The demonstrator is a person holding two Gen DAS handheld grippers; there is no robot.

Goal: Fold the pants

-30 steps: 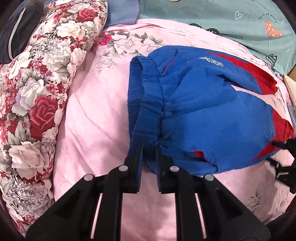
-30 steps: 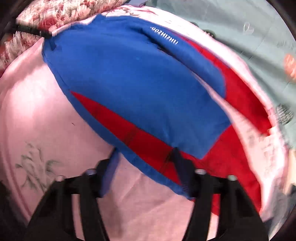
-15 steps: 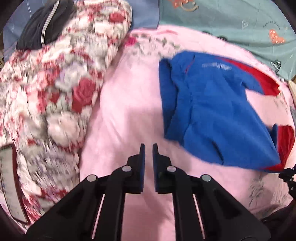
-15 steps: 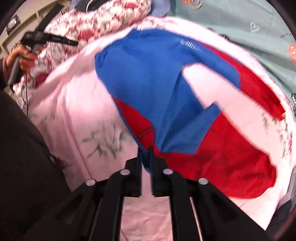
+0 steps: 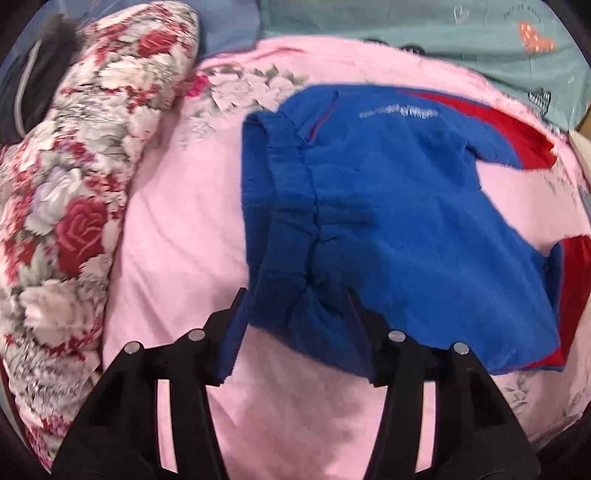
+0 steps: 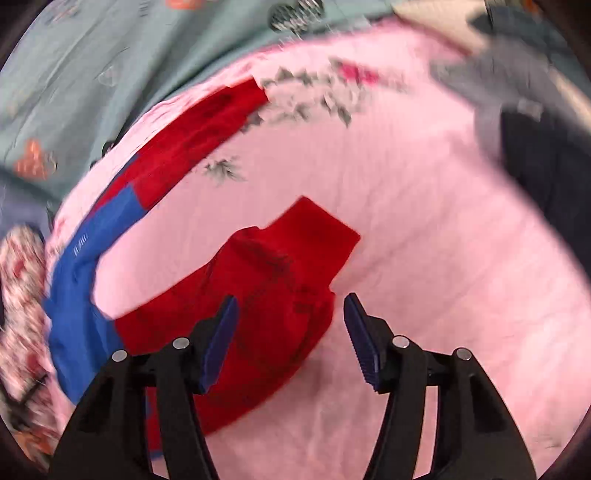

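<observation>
The blue pants [image 5: 388, 206] with red leg ends lie on the pink sheet [image 5: 184, 229], waistband to the left and the two legs spread apart to the right. My left gripper [image 5: 295, 332] hovers at the near waistband corner. Its jaws are opening, the blue cloth lies between them, and the pads do not press it. In the right wrist view my right gripper [image 6: 291, 339] is over the near red leg end [image 6: 280, 266]. Its jaws are opening too, with the red cloth between the fingers, nearer the left one. The far leg [image 6: 199, 136] lies flat.
A rolled floral quilt [image 5: 74, 184] runs along the left side of the sheet, with a dark garment [image 5: 33, 85] behind it. A teal sheet [image 5: 406, 29] lies beyond the far edge. Grey and dark clothes [image 6: 535, 147] sit at the right.
The left gripper let go of the waistband, drew back shut, then came back to the waistband corner with jaws apart. The right gripper released the blue cloth edge, swung round to the red leg end and opened.
</observation>
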